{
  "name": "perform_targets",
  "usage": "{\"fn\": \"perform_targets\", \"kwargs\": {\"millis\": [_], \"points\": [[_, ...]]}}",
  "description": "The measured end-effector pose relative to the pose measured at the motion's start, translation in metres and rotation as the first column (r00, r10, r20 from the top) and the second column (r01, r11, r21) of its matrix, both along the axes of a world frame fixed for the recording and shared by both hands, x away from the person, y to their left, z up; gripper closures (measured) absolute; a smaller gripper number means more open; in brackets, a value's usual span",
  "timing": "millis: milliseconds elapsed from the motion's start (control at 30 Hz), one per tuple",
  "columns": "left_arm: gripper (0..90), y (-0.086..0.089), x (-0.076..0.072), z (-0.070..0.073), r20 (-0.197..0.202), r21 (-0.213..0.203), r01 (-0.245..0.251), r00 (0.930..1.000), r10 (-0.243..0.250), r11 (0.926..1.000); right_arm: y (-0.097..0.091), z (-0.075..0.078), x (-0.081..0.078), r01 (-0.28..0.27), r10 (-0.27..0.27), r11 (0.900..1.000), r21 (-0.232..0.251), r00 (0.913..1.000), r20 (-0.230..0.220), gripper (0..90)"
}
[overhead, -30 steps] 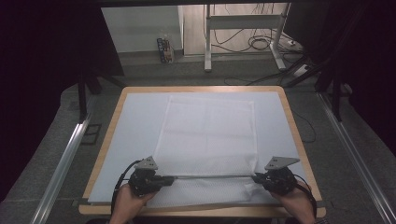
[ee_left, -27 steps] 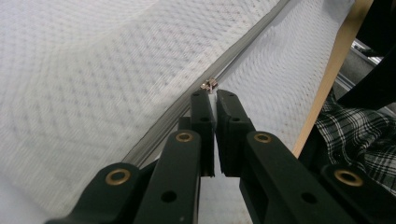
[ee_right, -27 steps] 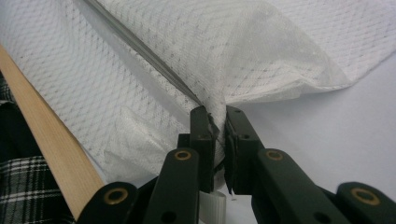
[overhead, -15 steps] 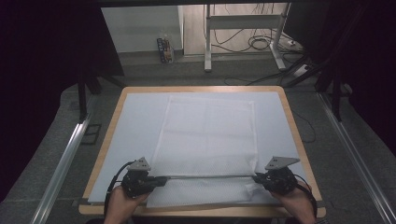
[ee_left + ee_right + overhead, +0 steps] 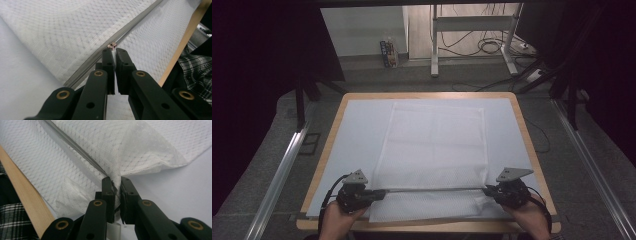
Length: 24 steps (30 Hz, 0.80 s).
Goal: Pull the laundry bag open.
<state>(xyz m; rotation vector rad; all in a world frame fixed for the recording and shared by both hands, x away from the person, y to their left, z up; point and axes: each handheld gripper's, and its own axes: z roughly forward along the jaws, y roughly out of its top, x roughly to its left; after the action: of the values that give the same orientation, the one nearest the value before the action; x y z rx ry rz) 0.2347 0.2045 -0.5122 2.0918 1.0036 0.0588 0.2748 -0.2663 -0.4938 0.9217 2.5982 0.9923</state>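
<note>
While a white mesh laundry bag point(image 5: 434, 150) lies spread on the pale sheet covering a wooden table point(image 5: 532, 145), a person at the near edge works its grey zipper point(image 5: 432, 190) with a gripper in each hand. Seen from the high view, the bag sits in the middle of the table, its zipper running straight across just short of the bag's near hem. At the zipper's left end is the left gripper point(image 5: 379, 192); at its right end, the right gripper point(image 5: 488, 191), with the mesh bunched there. A hand point(image 5: 337, 220) shows behind the left tool and the other hand point(image 5: 527, 217) behind the right one.

From the left gripper view, the left gripper point(image 5: 114, 51) has its black jaws drawn nearly together, pinching the small metal zipper pull point(image 5: 112, 45) at their tips, with the zipper point(image 5: 130, 27) running away beyond. A plaid sleeve point(image 5: 197, 72) shows past the table's edge point(image 5: 185, 35).

From the right gripper view, the right gripper point(image 5: 116, 181) is clamped tight on a gathered fold of the mesh bag point(image 5: 140, 147) right where the zipper point(image 5: 75, 147) ends, the fabric puckering out on both sides of the jaws.
</note>
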Motion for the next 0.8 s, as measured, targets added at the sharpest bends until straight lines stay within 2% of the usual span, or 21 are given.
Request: {"fn": "perform_targets", "kwargs": {"millis": [167, 233, 367, 433, 500, 567, 800], "points": [[87.2, 0.006, -0.001, -0.001, -0.002, 0.004, -0.020, 0.9998, 0.020, 0.9998, 0.000, 0.000, 0.000, 0.004, -0.004, 1.0000, -0.002, 1.0000, 0.002, 82.3], [87.1, 0.009, -0.002, -0.001, -0.007, -0.011, -0.022, 0.9997, 0.022, 0.9997, -0.001, 0.000, 0.000, 0.007, -0.007, 1.0000, 0.000, 1.0000, 0.000, 82.3], [87.1, 0.012, -0.004, -0.001, -0.004, 0.001, -0.031, 0.9995, 0.031, 0.9995, 0.000, 0.000, 0.000, 0.006, -0.006, 1.0000, -0.004, 1.0000, 0.001, 82.3], [87.1, 0.013, -0.004, -0.002, -0.008, -0.012, -0.030, 0.9995, 0.030, 0.9995, -0.001, 0.000, 0.000, 0.005, -0.005, 1.0000, 0.002, 1.0000, -0.006, 82.3], [87.1, 0.013, -0.004, -0.002, -0.004, 0.006, -0.035, 0.9994, 0.035, 0.9994, -0.001, 0.000, 0.000, 0.007, -0.007, 1.0000, -0.003, 1.0000, -0.003, 82.3], [87.1, 0.014, -0.005, -0.002, -0.006, -0.004, -0.034, 0.9994, 0.034, 0.9994, -0.001, -0.001, 0.000, 0.007, -0.007, 1.0000, 0.000, 0.9999, -0.010, 82.4], [87.1, 0.019, -0.006, -0.002, -0.004, 0.012, -0.058, 0.9983, 0.059, 0.9982, -0.001, -0.001, 0.000, 0.010, -0.010, 0.9999, -0.009, 0.9999, -0.013, 82.5]]}}
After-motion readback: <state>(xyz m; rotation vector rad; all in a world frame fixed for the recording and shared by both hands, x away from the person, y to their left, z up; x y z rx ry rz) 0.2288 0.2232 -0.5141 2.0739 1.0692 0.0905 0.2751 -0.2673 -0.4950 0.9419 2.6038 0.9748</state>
